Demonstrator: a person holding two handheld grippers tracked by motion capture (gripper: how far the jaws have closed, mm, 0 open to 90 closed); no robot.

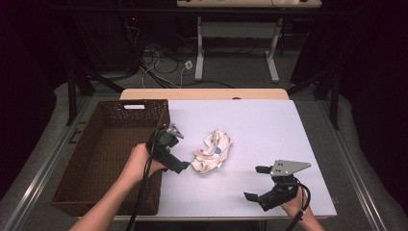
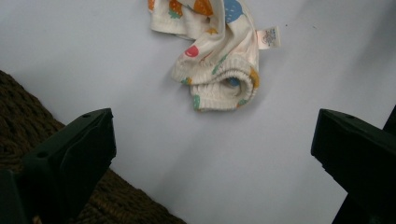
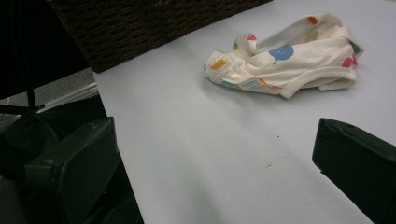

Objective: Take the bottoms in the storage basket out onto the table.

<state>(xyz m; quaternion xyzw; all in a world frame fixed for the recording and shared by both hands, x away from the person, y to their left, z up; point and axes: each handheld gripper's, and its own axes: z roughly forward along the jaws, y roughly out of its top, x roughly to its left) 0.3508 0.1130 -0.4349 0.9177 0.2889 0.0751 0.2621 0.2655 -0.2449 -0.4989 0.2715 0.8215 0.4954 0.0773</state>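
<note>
A crumpled cream garment [image 1: 213,151] with coloured prints lies near the middle of the white table [image 1: 269,125]. My left gripper [image 1: 181,149] is just left of it, beside the basket wall, open and holding nothing. In the left gripper view the garment [image 2: 219,60] lies ahead of the wide-apart jaws, with a small label at its side. My right gripper [image 1: 254,183] is open near the table's front right, well apart from the garment. In the right gripper view the garment [image 3: 289,60] lies farther off, beyond the spread jaws.
A large dark wicker basket [image 1: 103,144] stands on the left side of the table, and its inside looks bare. Its wall shows in the left gripper view [image 2: 18,112] and the right gripper view [image 3: 140,23]. Cables and a table frame [image 1: 202,53] lie on the floor beyond.
</note>
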